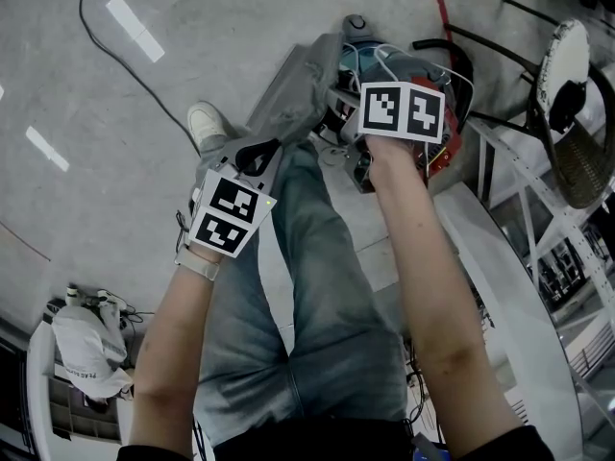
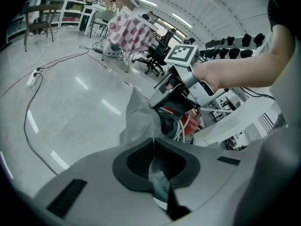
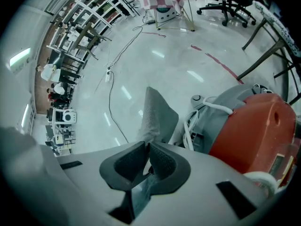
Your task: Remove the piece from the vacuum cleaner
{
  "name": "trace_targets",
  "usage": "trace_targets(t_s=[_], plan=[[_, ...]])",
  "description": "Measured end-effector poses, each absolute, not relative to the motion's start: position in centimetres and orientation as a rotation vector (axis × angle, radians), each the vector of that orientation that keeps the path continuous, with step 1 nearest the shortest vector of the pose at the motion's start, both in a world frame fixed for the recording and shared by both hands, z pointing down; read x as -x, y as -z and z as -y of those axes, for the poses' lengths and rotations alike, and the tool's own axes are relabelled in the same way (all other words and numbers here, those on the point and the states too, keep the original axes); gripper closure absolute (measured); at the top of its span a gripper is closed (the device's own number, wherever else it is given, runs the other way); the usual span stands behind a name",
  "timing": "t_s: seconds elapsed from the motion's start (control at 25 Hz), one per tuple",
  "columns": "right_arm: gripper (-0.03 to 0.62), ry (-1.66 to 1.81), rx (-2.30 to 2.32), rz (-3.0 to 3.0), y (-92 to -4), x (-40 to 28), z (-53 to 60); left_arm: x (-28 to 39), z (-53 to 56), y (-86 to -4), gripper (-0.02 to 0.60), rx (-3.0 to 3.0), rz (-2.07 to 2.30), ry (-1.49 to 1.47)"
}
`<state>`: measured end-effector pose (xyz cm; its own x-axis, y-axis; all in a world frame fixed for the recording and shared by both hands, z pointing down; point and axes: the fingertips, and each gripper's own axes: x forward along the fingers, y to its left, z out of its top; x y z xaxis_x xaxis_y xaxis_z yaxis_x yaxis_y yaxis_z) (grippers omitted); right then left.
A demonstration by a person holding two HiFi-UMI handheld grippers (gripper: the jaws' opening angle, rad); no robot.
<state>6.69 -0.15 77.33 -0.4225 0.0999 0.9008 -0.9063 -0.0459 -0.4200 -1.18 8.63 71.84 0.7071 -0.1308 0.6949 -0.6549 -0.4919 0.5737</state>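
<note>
A red vacuum cleaner (image 1: 448, 150) (image 3: 256, 128) stands on the floor in front of the person's legs. A grey cloth piece (image 1: 293, 84) (image 3: 156, 114) (image 2: 138, 119) stretches from it toward the left. In the head view my left gripper (image 1: 258, 155) holds the cloth's near left end. My right gripper (image 1: 336, 111) holds it close to the machine. In each gripper view the pads meet with grey cloth pinched between them, at the left gripper (image 2: 153, 144) and at the right gripper (image 3: 148, 147). The left gripper view also shows the right gripper (image 2: 170, 97) above the cloth.
White hoses and cords (image 3: 207, 114) coil on the vacuum. A black cable (image 1: 120, 60) runs over the floor at the left. A white curved table (image 1: 509, 267) and a chair (image 1: 567, 75) stand at the right, and a white bag (image 1: 85, 349) lies at the lower left. The person's shoe (image 1: 206, 123) is under the cloth.
</note>
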Motion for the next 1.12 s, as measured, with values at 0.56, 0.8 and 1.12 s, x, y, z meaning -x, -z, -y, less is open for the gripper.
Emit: trace_targets(t_s=[0.56, 0.8, 1.12], plan=[[0.54, -1.8, -1.077, 1.418, -77.7, -4.9, 0.6, 3.2, -8.0, -72.1, 0.555, -2.003, 0.664, -0.74], [0.556, -1.815, -1.053, 1.483, -77.5, -2.6, 1.6, 5.0, -7.7, -72.2, 0.555, -1.986, 0.711, -0.739], [0.56, -1.747, -0.961, 1.666, -74.8, 3.6, 4.8, 10.3, -5.5, -70.6, 0.556, -2.013, 0.829, -0.718]])
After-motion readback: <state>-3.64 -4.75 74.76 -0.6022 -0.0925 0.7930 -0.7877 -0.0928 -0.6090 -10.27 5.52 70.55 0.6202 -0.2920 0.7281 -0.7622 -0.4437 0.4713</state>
